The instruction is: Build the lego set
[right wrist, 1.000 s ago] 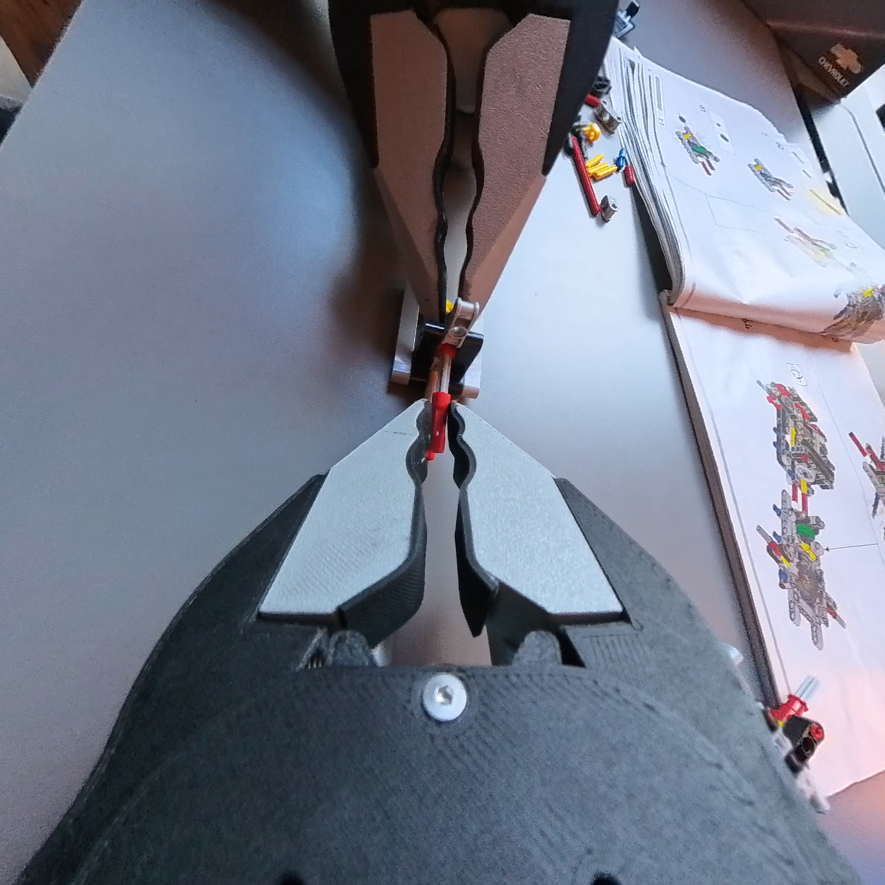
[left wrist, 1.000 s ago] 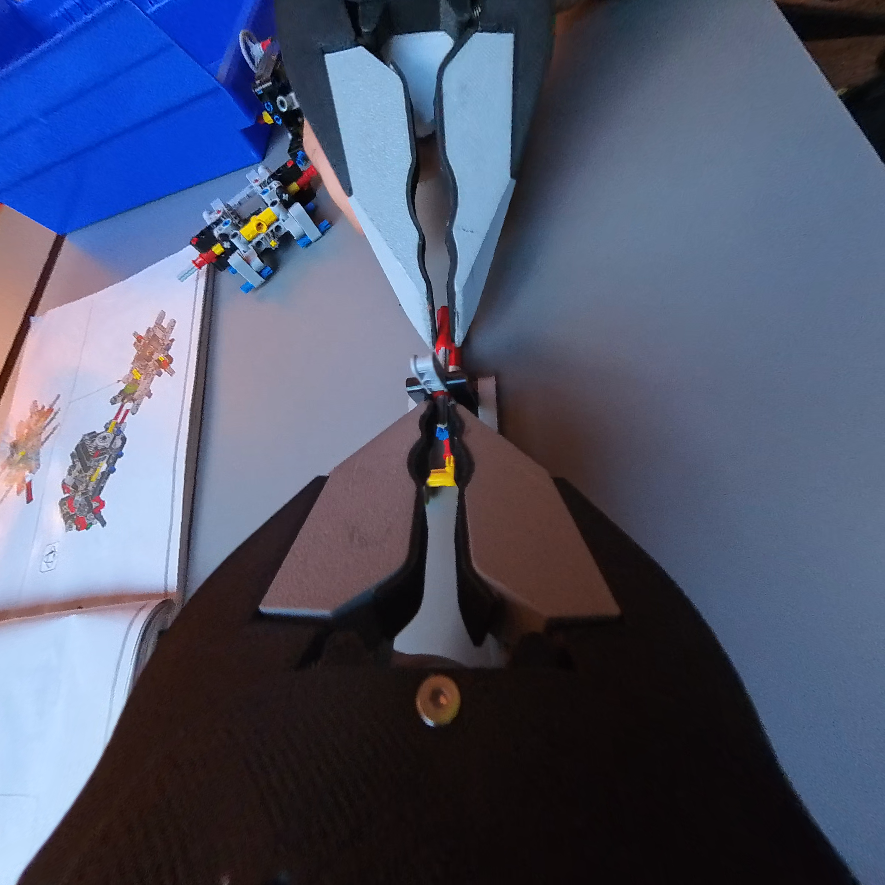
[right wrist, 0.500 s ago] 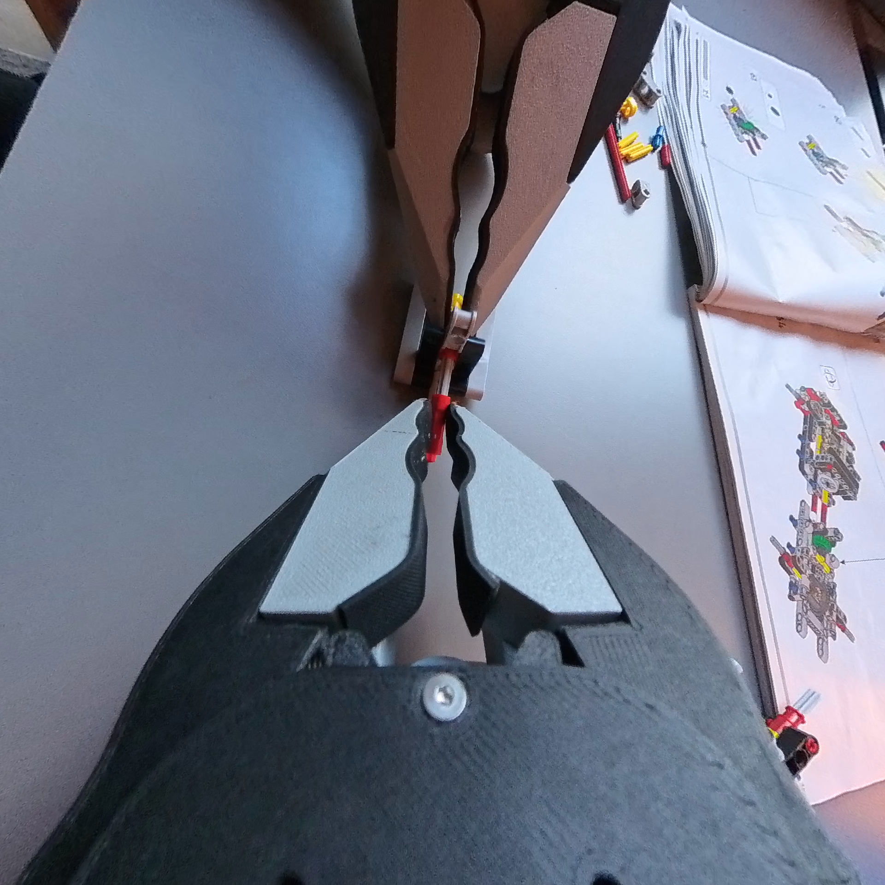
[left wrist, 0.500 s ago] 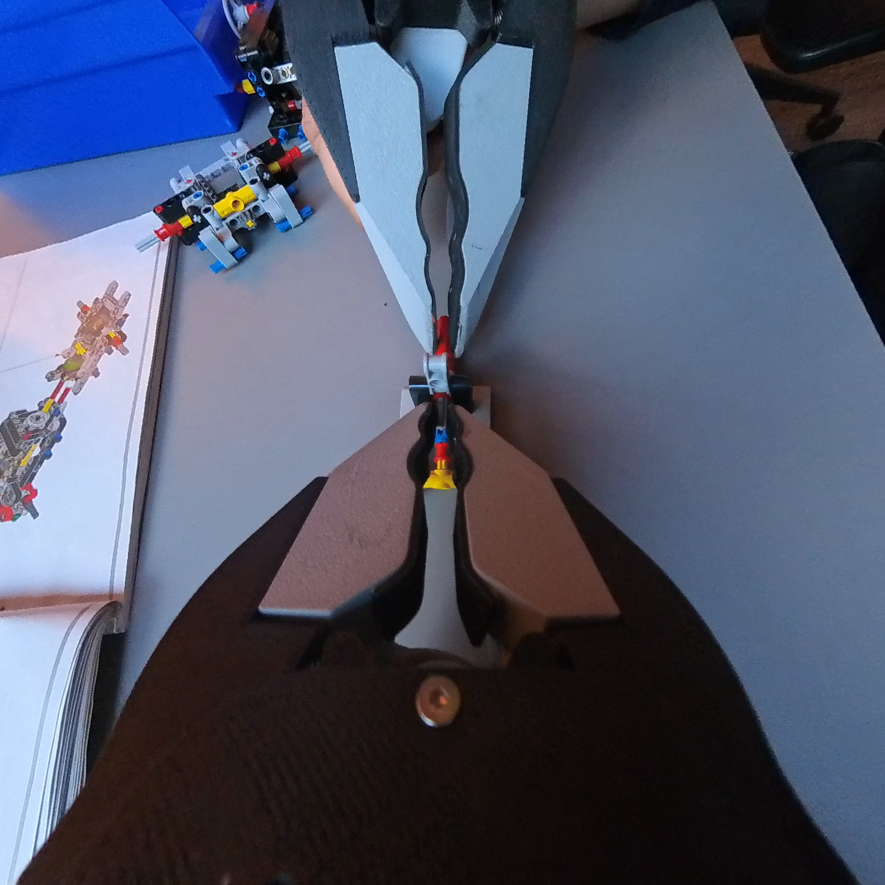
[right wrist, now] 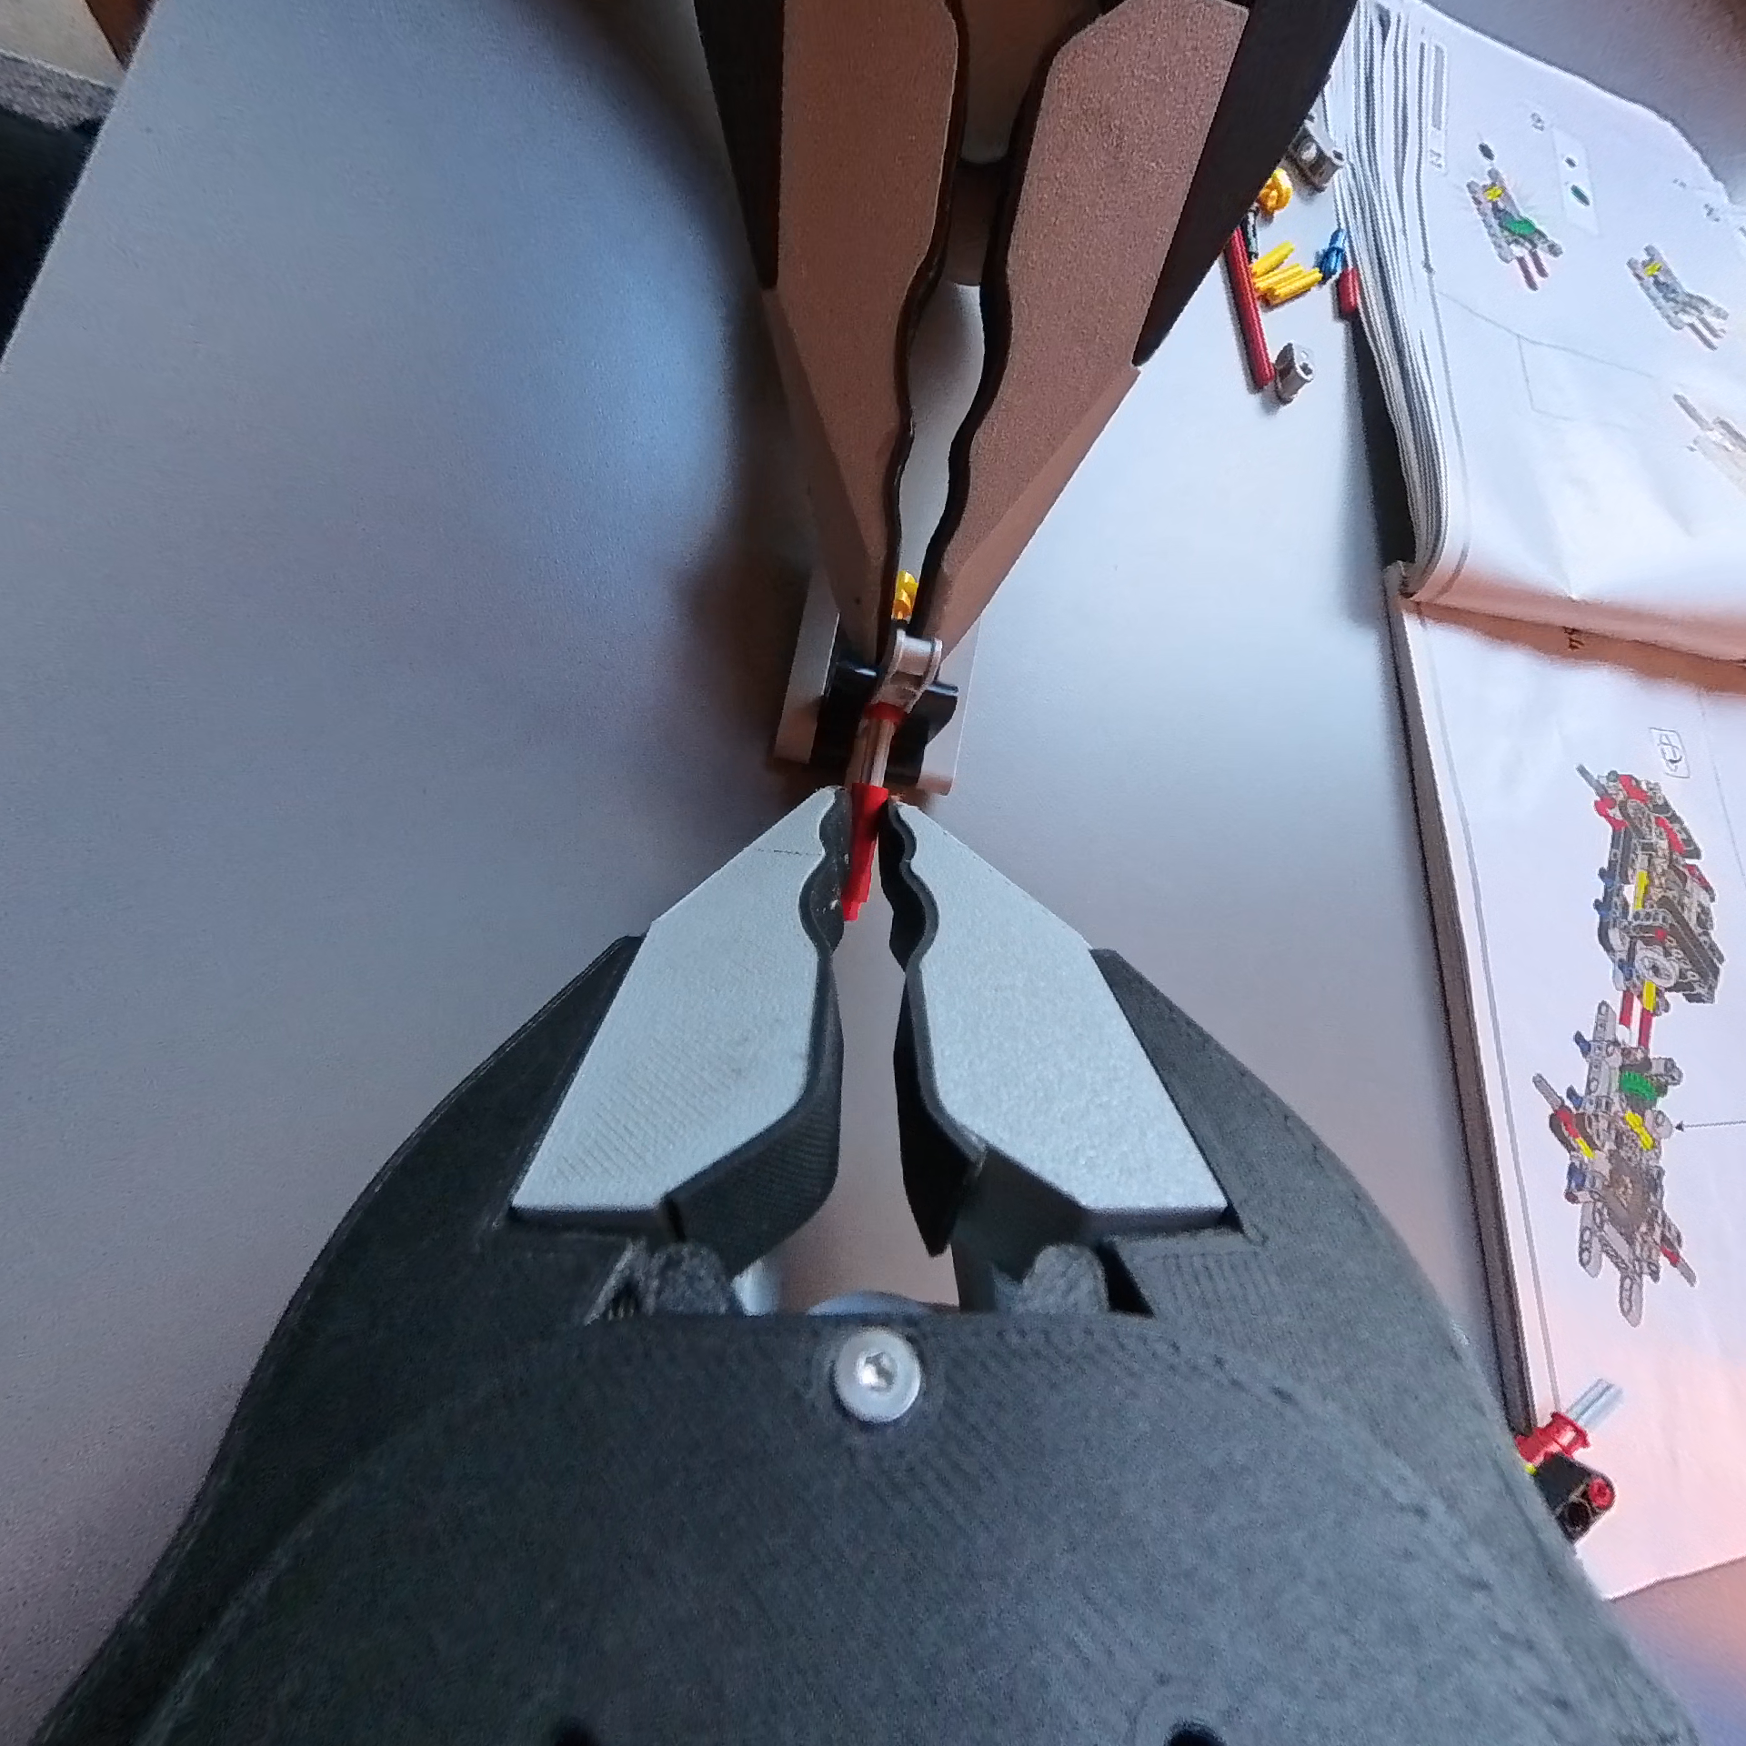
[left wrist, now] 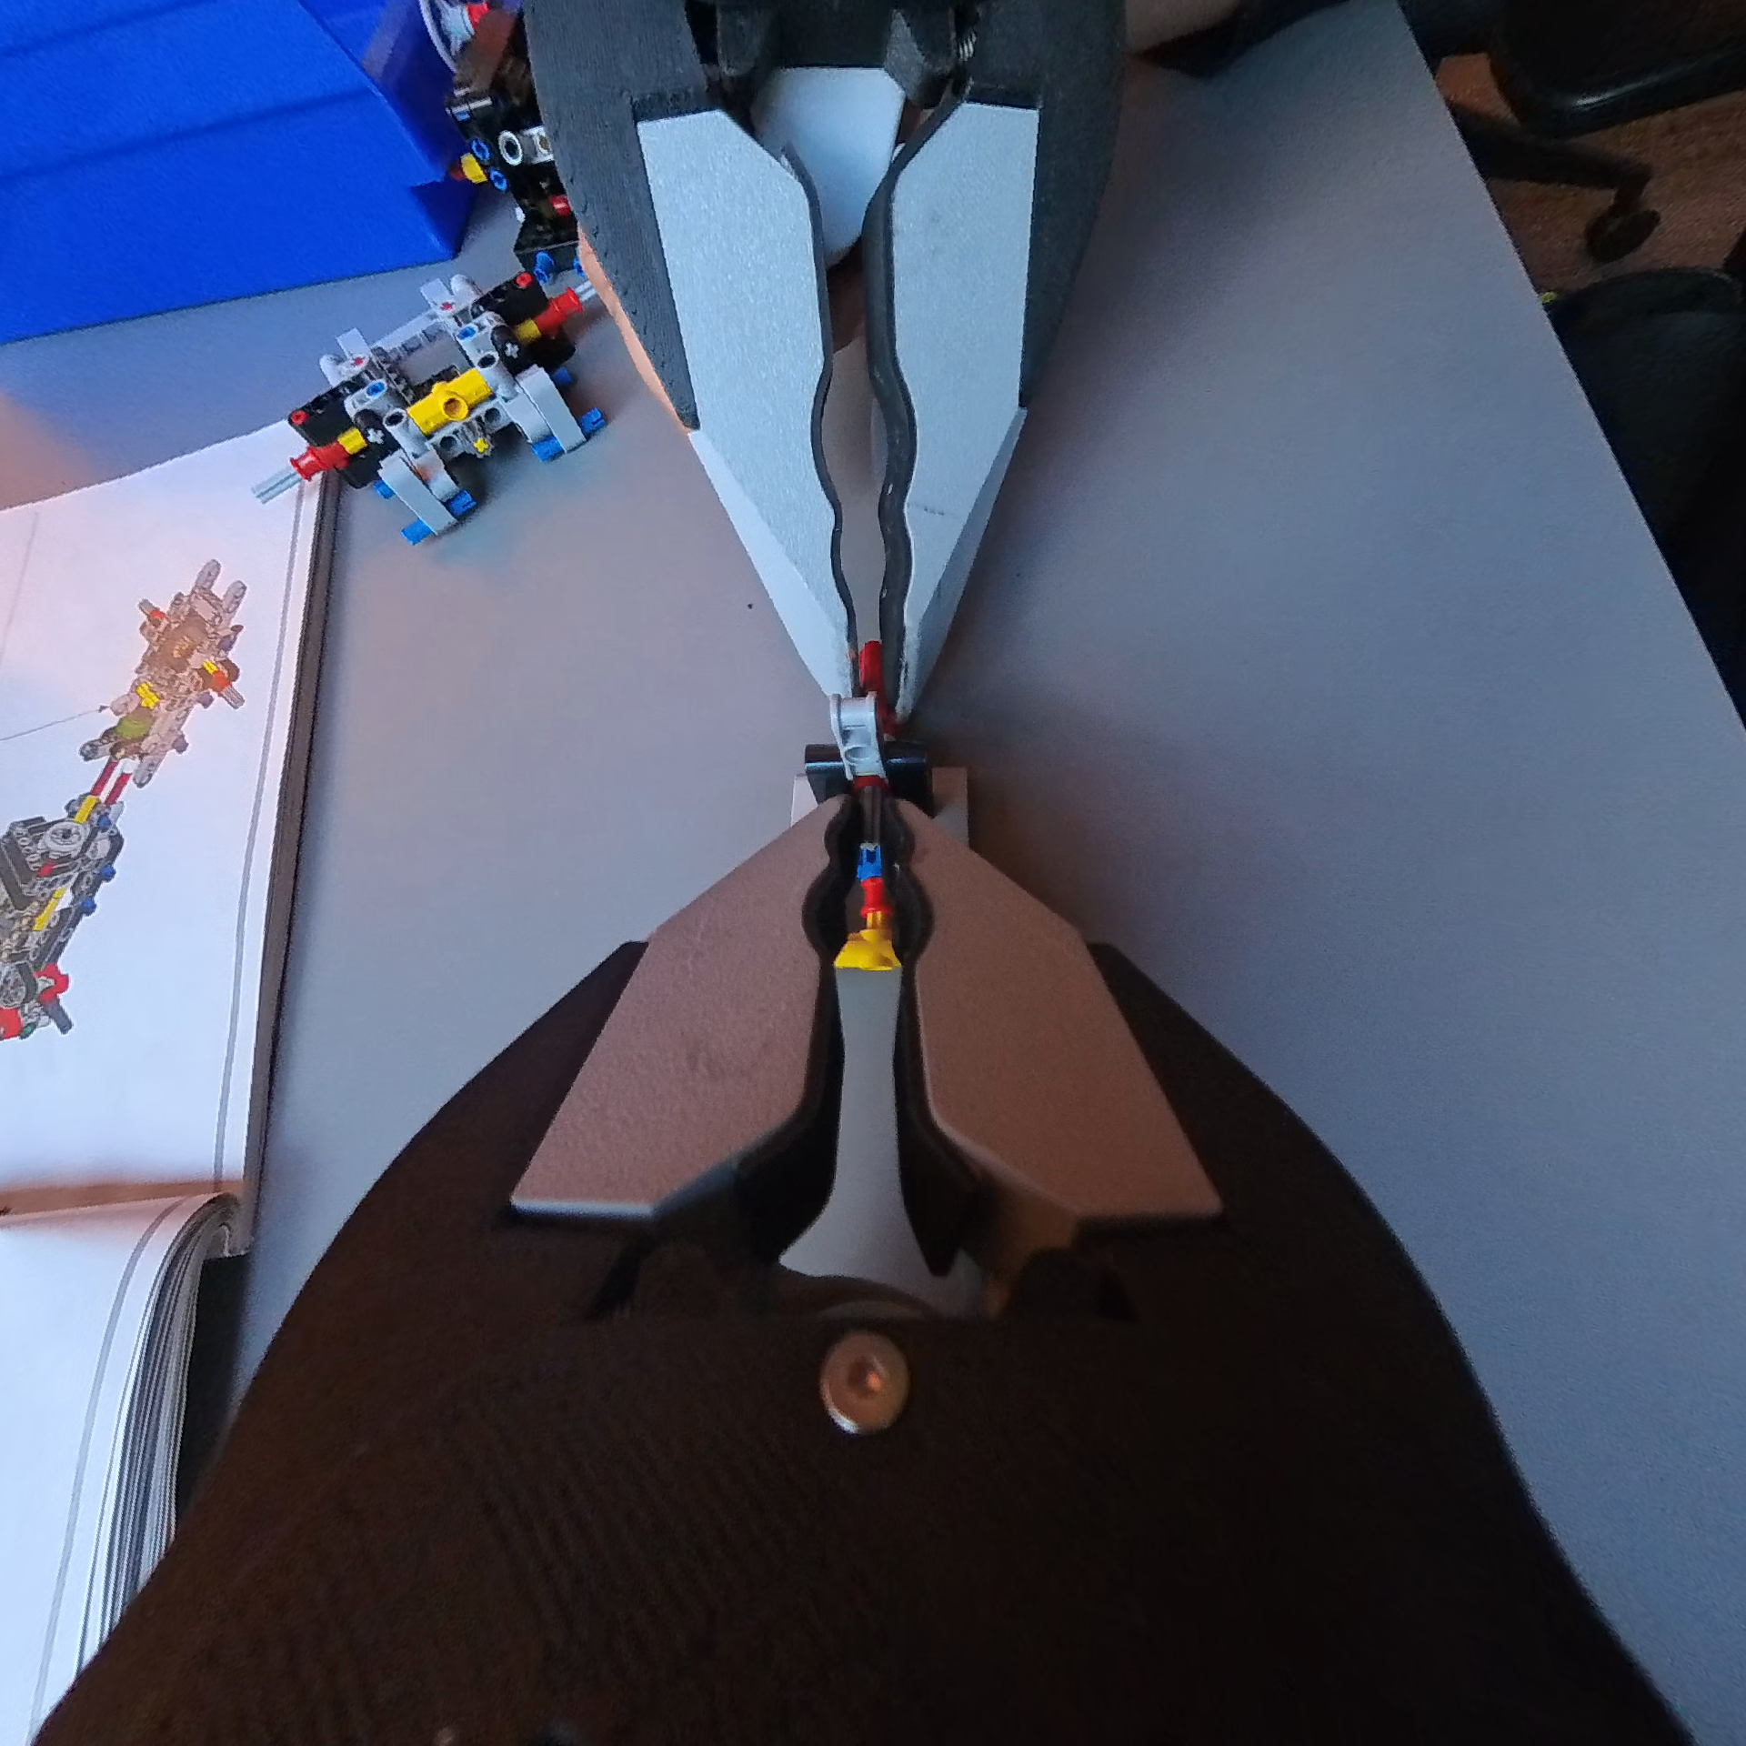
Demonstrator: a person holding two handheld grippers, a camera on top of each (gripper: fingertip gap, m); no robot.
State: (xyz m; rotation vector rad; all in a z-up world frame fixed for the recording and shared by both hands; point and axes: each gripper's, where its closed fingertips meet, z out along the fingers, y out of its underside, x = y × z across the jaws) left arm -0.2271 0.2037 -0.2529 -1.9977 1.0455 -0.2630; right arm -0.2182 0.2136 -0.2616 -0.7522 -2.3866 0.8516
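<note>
Fingers of the left gripper [left wrist: 874,831] are pressed in on a thin axle assembly [left wrist: 871,874], which carries a blue bush, a red bush and a yellow end piece between the pads. Fingers of the right gripper [right wrist: 862,817] pinch the red axle end [right wrist: 860,855] of the same assembly from the opposite side; both pads bear on it. The two grippers meet tip to tip.

Landmark: the small grey plate with a black block [right wrist: 888,723] lying on the grey table [left wrist: 1275,661].
- The axle assembly is held directly above the plate, running from one gripper to the other.
- A light grey connector [left wrist: 858,732] sits on the axle just over the black block, between the two sets of fingertips.
- In the left wrist view, a partly built brick model [left wrist: 444,406] stands well to the left of the plate and farther away, with a blue bin [left wrist: 189,161] behind it.
- An open instruction booklet [left wrist: 123,803] lies left of the plate in that view; in the right wrist view it lies to the right.
- Loose red, yellow and blue pieces [right wrist: 1275,269] lie beyond the plate beside the booklet's edge.
</note>
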